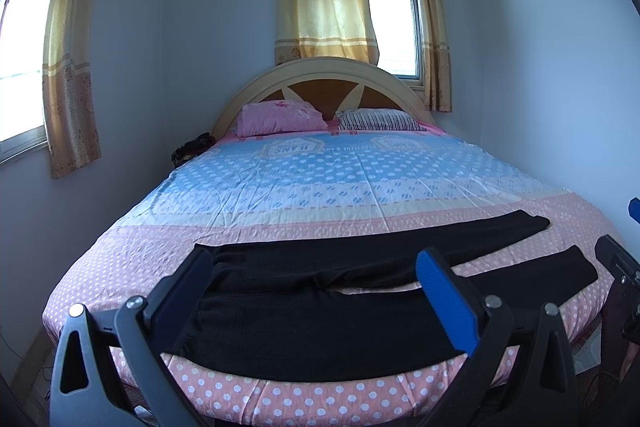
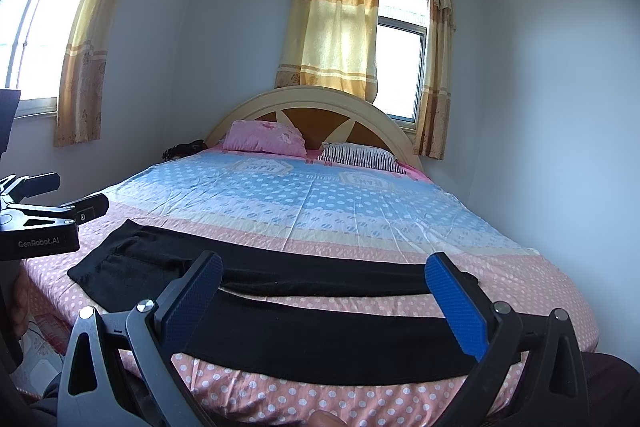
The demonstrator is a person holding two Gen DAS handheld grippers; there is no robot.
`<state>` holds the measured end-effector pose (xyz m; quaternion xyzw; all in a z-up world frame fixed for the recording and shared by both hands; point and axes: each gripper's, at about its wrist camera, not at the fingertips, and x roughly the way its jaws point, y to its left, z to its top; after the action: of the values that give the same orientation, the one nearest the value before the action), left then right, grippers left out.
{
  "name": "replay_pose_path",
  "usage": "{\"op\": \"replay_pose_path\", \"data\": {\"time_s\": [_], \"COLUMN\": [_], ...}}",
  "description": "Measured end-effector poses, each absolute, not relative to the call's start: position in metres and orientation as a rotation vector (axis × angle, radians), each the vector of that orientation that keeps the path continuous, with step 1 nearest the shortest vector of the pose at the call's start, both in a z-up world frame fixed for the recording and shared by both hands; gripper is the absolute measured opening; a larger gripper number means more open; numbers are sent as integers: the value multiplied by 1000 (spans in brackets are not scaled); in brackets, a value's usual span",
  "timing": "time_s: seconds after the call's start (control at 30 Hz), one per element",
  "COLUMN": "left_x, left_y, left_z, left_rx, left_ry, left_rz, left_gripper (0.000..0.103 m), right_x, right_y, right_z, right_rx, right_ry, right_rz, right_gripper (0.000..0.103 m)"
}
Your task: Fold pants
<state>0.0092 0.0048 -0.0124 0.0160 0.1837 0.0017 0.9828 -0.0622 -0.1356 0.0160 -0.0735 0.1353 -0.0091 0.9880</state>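
Black pants [image 1: 320, 307] lay spread flat across the near end of the bed [image 1: 320, 179], waist to the left and the two legs running right, parted by a strip of pink dotted sheet. The left tongs [image 1: 316, 267] hovered above the waist end, jaws wide apart and empty. The right tongs [image 2: 324, 271] hung over the legs, likewise apart, gripping nothing. Two pillows [image 1: 280, 117] rested at the far headboard.

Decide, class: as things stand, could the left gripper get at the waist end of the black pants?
Probably yes. The left gripper hangs with jaws open just above the black pants, whose waist end lies flat near the foot edge of the bed. Nothing lies on the fabric or between.
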Motion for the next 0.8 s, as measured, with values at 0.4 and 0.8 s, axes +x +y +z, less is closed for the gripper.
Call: {"op": "replay_pose_path", "data": {"time_s": [0.4,0.8], "left_x": [12,13], "left_y": [6,5], "left_z": [-14,-14], "left_rx": [29,28], "left_ry": [383,388], "left_rz": [0,-2], "left_gripper": [103,103], "right_x": [-60,-60], "right_y": [-134,-132], "right_z": [14,12], "right_rx": [-155,-162], "right_ry": [281,285], "right_rz": [-14,-12], "right_gripper": [102,102]}}
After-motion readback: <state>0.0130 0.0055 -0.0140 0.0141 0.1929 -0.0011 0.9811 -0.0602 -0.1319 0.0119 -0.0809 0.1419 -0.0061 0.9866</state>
